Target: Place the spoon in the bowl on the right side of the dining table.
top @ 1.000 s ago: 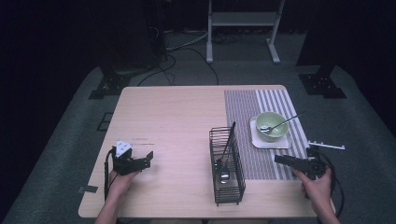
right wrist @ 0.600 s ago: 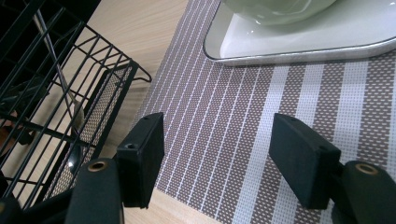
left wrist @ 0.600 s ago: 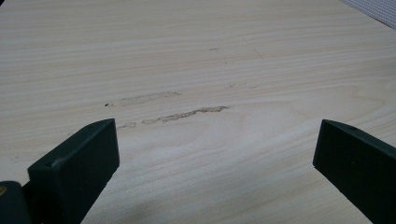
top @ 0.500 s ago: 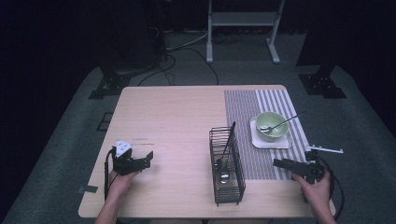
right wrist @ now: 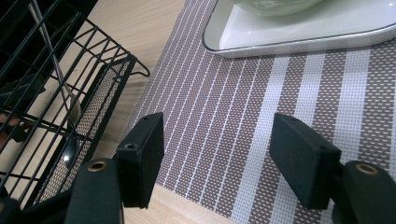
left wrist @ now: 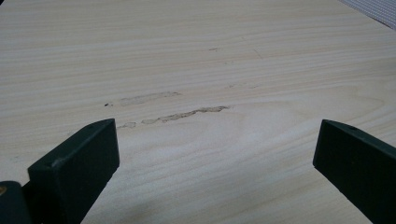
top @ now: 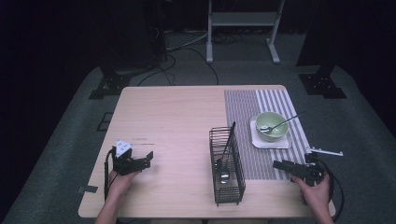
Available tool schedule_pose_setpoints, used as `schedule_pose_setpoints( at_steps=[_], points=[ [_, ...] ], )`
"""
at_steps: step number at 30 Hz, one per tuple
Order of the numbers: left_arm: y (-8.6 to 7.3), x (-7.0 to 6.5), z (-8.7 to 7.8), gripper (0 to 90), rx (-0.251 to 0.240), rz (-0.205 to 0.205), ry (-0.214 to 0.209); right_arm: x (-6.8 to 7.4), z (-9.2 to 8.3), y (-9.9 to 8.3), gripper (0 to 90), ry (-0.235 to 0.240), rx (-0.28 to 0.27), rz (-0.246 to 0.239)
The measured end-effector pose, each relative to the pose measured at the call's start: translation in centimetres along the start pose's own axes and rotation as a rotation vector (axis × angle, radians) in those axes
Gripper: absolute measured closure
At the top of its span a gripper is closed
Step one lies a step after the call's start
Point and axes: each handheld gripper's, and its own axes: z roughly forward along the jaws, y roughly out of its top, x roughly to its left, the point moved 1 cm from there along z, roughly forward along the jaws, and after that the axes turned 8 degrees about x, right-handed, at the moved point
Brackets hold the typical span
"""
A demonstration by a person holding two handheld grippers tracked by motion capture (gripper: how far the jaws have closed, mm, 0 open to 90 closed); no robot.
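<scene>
Rack (top: 227, 173) unlabelled, contents half-hidden behind wires; bowl (right wrist: 280, 5) cropped by frame; right gripper (right wrist: 217, 161), left gripper (left wrist: 215, 154) both spread, empty.

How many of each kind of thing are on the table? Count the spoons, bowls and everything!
Spoons: 2, one in the green bowl, one in the basket
Bowls: 1
White square plates: 1
Black wire baskets: 1
Striped placemats: 1
Total: 6
</scene>
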Motion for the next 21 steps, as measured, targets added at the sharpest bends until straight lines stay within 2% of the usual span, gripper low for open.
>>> schedule_pose_setpoints(
  at_steps=[21],
  points=[
    [-0.01, 0.06, -0.03, 0.0, -0.004, -0.006, -0.004, 0.48, 0.46, -1.02, 34.2, -0.002, 0.011, -0.02]
  ],
)
